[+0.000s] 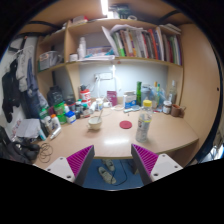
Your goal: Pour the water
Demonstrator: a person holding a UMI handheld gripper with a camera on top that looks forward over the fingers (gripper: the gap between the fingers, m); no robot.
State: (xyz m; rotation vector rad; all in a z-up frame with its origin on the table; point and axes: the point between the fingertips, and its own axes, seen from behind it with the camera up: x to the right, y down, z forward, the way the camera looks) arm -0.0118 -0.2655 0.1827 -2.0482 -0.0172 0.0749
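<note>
Desk (pixel 115 142) holds one bottle (pixel 144 124); gripper (pixel 113 160) gapes.

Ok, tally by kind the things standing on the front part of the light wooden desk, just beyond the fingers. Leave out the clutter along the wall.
Tall clear container: 1
Flat round red dish: 1
Squat pale cup: 1
Total: 3
The gripper is open and empty, short of all three.

Study room; cluttered desk (pixel 112 140), bookshelf (pixel 140 42) above
</note>
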